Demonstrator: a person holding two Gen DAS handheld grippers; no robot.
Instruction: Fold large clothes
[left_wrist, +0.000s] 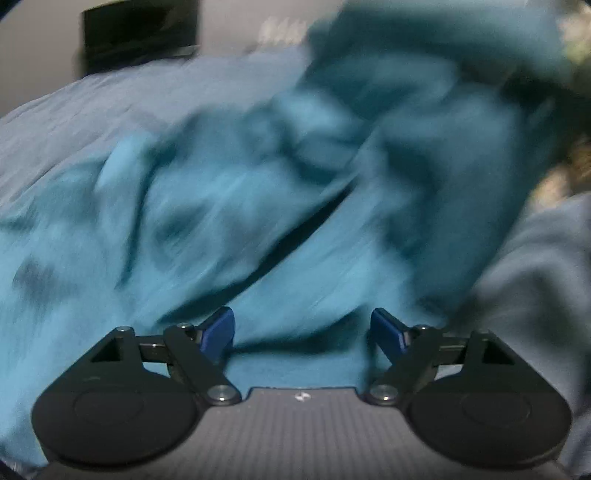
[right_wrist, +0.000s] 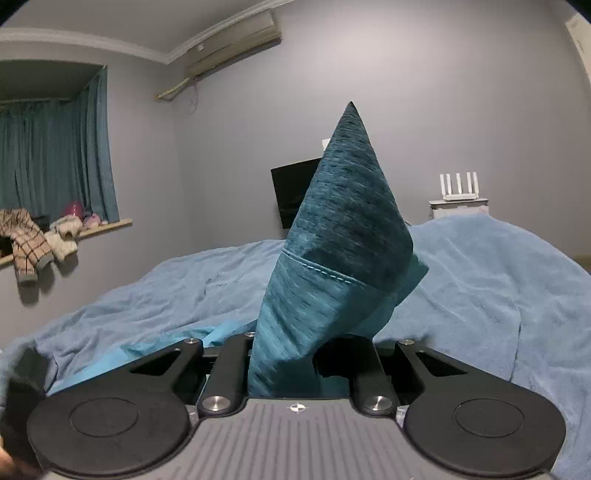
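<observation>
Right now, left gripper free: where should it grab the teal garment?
Probably the loose folded edge of the teal garment just ahead of the open left gripper, coming in low over the blue bedcover. The right gripper already pinches a hemmed corner.

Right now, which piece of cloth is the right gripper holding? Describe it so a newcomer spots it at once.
Start at the bed under the pale blue blanket. In front of it, the right gripper has its jaws shut on the teal garment, which stands up in a pointed cone. It is darker than the blanket, heathered, with a stitched seam across it.
</observation>
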